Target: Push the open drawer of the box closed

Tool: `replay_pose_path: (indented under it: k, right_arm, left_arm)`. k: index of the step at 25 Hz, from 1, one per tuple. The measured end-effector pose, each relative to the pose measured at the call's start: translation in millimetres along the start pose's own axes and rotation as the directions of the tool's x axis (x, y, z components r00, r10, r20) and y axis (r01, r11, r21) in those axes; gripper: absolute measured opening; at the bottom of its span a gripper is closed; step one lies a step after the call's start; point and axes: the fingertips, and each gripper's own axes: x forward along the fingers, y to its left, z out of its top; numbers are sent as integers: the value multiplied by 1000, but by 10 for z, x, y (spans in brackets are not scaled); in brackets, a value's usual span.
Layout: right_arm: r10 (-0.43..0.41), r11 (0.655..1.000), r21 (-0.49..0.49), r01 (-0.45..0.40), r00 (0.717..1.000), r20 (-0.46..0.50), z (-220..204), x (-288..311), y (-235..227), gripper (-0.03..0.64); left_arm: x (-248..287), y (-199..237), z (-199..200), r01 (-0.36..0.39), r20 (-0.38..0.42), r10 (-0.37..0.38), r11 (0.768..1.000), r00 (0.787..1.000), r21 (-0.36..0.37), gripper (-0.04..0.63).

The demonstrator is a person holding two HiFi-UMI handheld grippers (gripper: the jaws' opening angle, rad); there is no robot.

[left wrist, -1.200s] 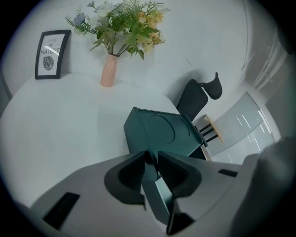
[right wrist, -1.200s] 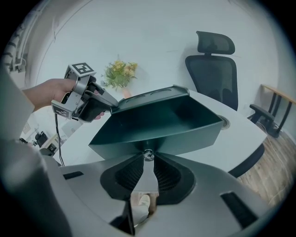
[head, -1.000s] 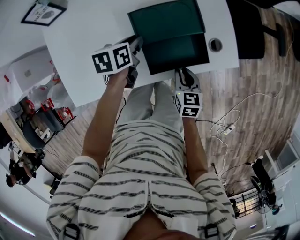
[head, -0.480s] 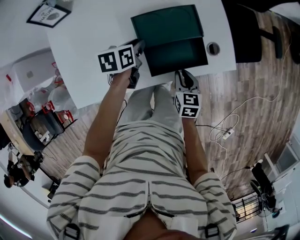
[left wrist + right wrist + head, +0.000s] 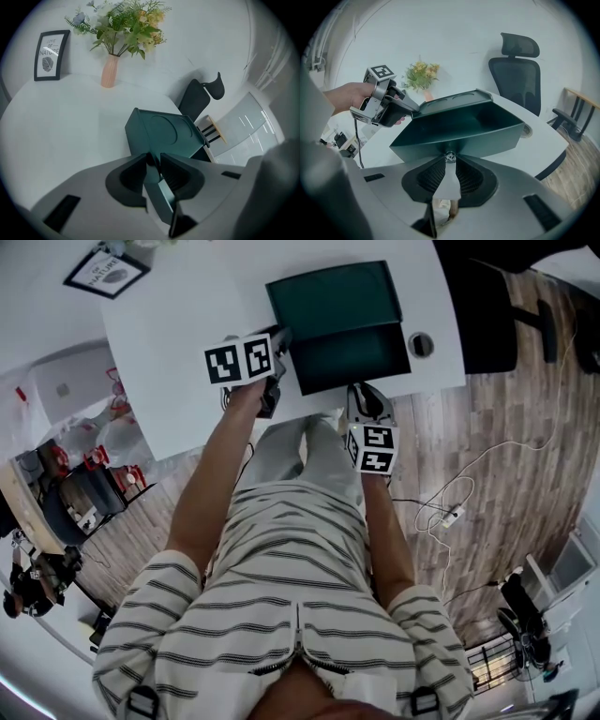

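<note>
Two grippers on a dark green box (image 5: 333, 296), its drawer (image 5: 352, 357) standing open on the white bench (image 5: 178, 352).
The drawer juts out of the box toward the person, close to the bench's near edge. The right gripper (image 5: 364, 395) meets the middle of the drawer front, its fingers pinched on the small shiny knob (image 5: 449, 156) there, with a thin wedge of gap behind the tips. The left gripper (image 5: 155, 161) is at the box's left front corner. That corner's green edge runs straight between its fingers, which sit against it on both sides and are opening slightly.
</note>
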Motion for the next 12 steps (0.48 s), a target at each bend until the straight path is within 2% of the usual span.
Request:
replay_pose_path:
  k: [12]
  right_arm:
    - [0,1000,-10,0,1000,-11,40,86,-21,80]
  left_arm:
    - [4,5,-12,7,-4,-7,1000,1000,11,98]
